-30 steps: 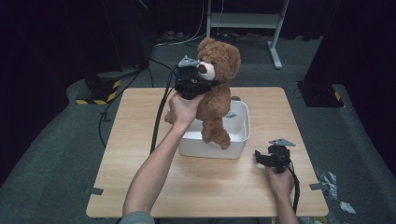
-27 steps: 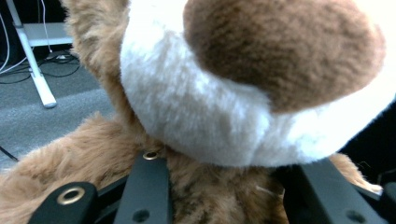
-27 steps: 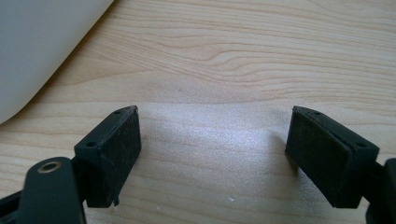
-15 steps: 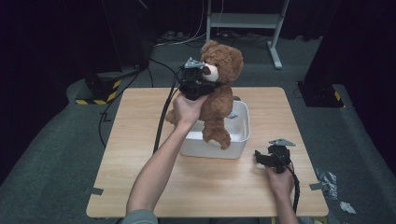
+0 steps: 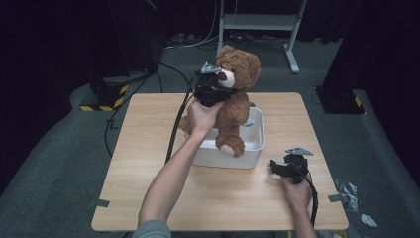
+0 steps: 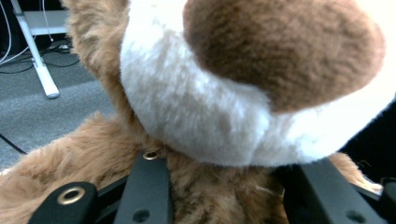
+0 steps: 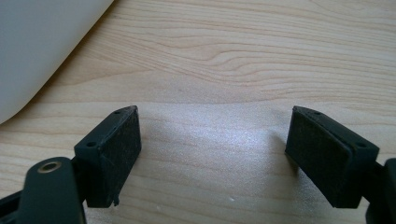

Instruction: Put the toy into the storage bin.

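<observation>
A brown teddy bear (image 5: 238, 106) with a white muzzle hangs upright, its feet over a white bin (image 5: 256, 145) in the middle of the wooden table (image 5: 143, 144). My left gripper (image 5: 221, 91) is shut on the bear's neck, just under the muzzle. In the left gripper view both black jaws press into the fur of the bear (image 6: 196, 107) on either side of the left gripper (image 6: 219, 173). My right gripper (image 5: 278, 168) rests low on the table to the right of the bin, open. The right gripper (image 7: 212, 144) has bare wood between its pads (image 7: 116, 149).
The bin's white corner (image 7: 37, 42) lies just ahead-left of the right gripper. Past the table stand a metal frame (image 5: 257, 22), a yellow-and-black striped base (image 5: 104, 99) and cables on the floor. Tape scraps (image 5: 346, 191) lie on the carpet at right.
The left gripper and the bear have drifted slightly to the right. The right gripper has stayed put.
</observation>
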{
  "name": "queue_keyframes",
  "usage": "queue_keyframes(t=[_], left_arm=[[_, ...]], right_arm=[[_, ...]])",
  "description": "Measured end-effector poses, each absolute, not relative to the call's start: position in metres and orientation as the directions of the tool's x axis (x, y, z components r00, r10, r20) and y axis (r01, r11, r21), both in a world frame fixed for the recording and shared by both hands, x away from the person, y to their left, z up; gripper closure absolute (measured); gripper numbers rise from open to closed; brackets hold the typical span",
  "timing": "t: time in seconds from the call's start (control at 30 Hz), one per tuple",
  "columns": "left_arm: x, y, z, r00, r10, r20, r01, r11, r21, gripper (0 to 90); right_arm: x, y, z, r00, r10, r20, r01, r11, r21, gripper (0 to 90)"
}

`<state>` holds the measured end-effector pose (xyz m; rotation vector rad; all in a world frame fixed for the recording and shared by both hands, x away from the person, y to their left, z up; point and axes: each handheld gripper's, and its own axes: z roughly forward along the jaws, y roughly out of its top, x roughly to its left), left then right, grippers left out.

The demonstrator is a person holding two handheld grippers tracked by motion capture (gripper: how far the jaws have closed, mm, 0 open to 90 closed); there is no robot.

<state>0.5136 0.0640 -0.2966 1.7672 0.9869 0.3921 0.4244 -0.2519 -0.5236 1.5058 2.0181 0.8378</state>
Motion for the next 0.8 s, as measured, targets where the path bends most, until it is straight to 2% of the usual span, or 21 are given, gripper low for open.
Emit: queue_keyframes(t=[0.37,0.8], left_arm=[[0.517,0.062,-0.304,0.602,0.772,-0.207,0.449,-0.113,0.886,63.4],[0.520,0.056,-0.311,0.608,0.772,-0.185,0.455,-0.148,0.878,63.4]], right_arm=[[0.424,-0.252,-0.523,-0.274,0.962,-0.013,0.670,0.200,0.715,17.5],[0.424,-0.252,-0.523,-0.274,0.962,-0.013,0.669,0.200,0.716,17.5]])
